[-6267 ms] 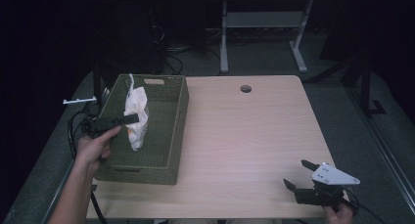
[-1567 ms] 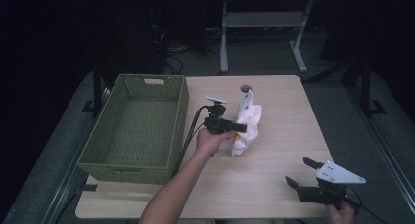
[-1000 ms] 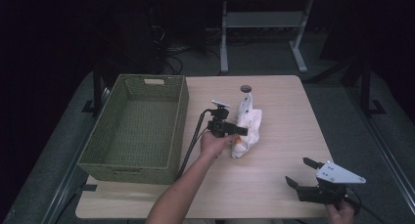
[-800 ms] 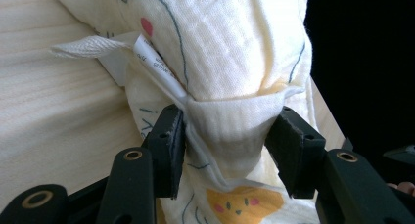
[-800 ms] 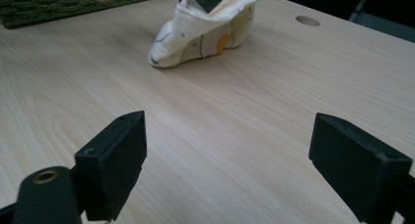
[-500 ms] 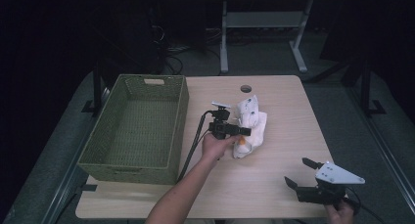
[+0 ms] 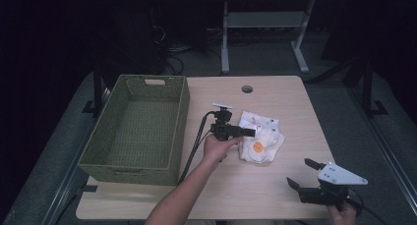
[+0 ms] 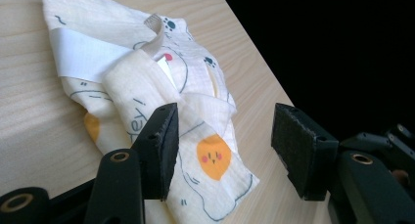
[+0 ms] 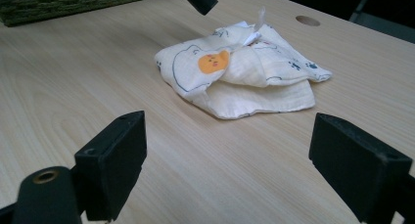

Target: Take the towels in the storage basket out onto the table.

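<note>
From above the near side we look forward and down over the whole table [image 7: 275, 195]. The left gripper view sits very close over the folded cloth [image 8: 147, 87], looking along its jaws. The right gripper view looks low across the tabletop from the near right corner at the same cloth [image 9: 244, 72], farther off.

Cream cloth [image 7: 260, 136], orange-faced print

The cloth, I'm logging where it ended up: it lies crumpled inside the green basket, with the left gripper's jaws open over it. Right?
Not quite. The cloth lies crumpled on the table, right of the green basket, as the high view shows. The left gripper has just been opening, jaws apart over it.
</note>
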